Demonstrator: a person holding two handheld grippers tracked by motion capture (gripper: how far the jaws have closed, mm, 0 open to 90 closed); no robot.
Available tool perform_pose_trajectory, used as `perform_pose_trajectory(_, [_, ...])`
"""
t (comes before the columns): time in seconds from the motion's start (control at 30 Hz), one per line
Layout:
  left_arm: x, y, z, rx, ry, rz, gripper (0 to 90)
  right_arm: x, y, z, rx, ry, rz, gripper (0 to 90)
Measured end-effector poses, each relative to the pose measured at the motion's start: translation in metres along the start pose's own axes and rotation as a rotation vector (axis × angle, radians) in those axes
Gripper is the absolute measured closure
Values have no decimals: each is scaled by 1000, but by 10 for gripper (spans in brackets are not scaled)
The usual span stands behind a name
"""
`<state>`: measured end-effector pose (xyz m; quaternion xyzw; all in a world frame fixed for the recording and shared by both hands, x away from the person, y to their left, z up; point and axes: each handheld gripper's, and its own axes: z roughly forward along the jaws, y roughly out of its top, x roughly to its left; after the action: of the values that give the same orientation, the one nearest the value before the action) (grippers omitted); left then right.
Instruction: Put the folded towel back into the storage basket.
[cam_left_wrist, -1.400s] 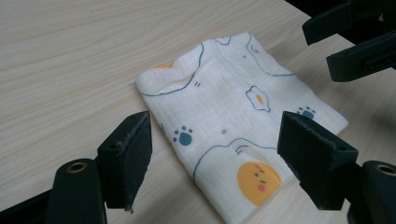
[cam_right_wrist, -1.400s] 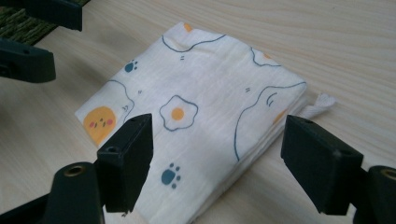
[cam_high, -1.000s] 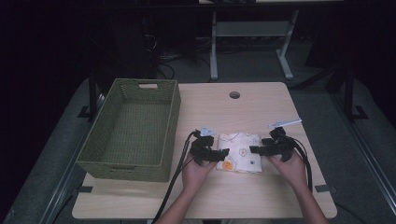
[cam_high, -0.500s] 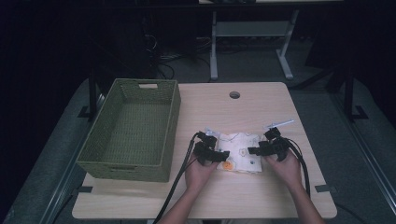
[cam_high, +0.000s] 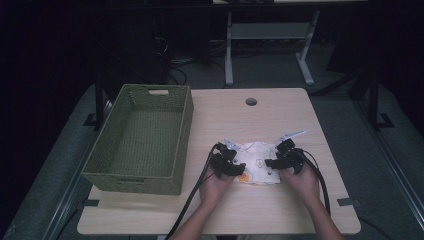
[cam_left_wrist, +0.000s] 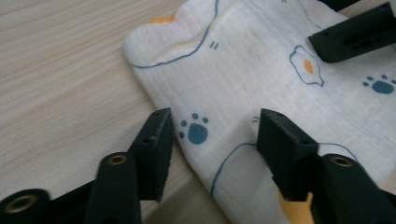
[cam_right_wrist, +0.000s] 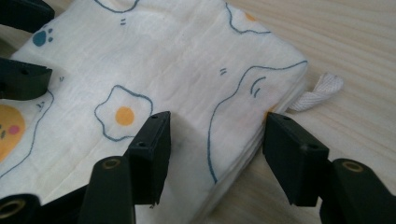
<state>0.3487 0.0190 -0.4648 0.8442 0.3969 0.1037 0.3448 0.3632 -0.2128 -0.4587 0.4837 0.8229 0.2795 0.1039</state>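
Observation:
A folded white cloth (cam_high: 257, 161) printed with fried eggs and blue paws lies flat on the wooden table. My left gripper (cam_high: 238, 168) is at its left end. Its jaws (cam_left_wrist: 212, 123) have just been closing and stand apart, one on the bare wood and one over the cloth (cam_left_wrist: 243, 60), with the folded edge between them and unpressed. My right gripper (cam_high: 273, 164) is at the right end. Its jaws (cam_right_wrist: 217, 126) have also been closing and straddle the stacked edge of the cloth (cam_right_wrist: 187, 56) without pinching it. A white loop tag (cam_right_wrist: 320, 92) sticks out there.
A green woven basket (cam_high: 186, 131) stands empty on the left half of the table. A round cable hole (cam_high: 251, 101) sits near the far edge. A pale strip (cam_high: 292, 135) lies just beyond the right gripper. Cables trail from both grippers toward the near edge.
Both grippers have edged slightly inward and nearer over the ends of the cloth. The cloth lies where it was.

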Motion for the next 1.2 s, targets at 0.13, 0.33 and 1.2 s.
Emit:
perform_pose_trajectory(0.13, [-2, 1, 0, 5, -17, 8, 579, 2, 2, 0, -1, 3, 4, 528])
perform_pose_trajectory(0.33, [0, 4, 2, 21, -65, 2, 749, 3, 3, 3, -15, 52, 30, 703])
perform_pose_trajectory(1.2, [16, 14, -26, -28, -113, -67, 825, -13, 6, -13, -110, 301, 214, 827])
